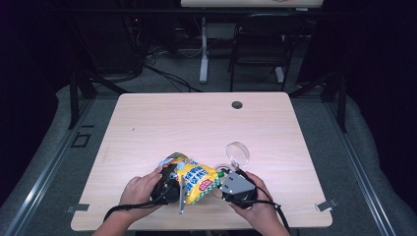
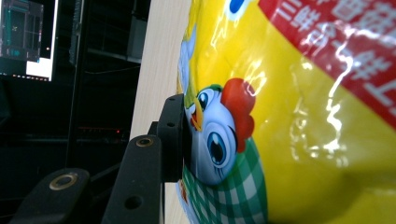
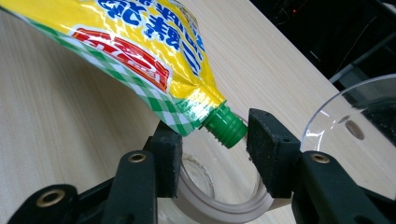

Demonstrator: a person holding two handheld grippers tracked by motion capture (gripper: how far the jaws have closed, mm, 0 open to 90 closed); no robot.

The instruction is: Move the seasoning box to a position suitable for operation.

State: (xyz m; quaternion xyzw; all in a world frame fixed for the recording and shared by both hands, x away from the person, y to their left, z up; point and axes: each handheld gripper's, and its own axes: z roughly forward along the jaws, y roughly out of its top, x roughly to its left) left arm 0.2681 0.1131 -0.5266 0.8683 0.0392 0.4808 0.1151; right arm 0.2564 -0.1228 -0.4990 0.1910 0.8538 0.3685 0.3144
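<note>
A yellow pouch [image 1: 196, 181] printed with a cartoon chicken [image 2: 219, 135] lies tilted over the table's near edge. My left gripper [image 1: 177, 183] is shut on its body; one black pad [image 2: 173, 135] presses into the foil, and the other jaw is hidden behind the pouch [image 2: 299, 116]. The pouch's green threaded spout [image 3: 225, 127] has no cap on it and points down toward a clear round dish [image 3: 219, 205]. My right gripper [image 3: 217, 140] stands open, with one jaw on each side of the spout and neither touching it. In the high view the right gripper [image 1: 220, 175] is just right of the pouch.
A clear round lid [image 1: 238, 153] stands tilted just beyond the right gripper, seen again as the clear lid [image 3: 355, 126] at the right. The wooden table [image 1: 196, 118] has a cable hole [image 1: 237, 104] near its far edge. A chair [image 1: 260, 44] stands behind the table.
</note>
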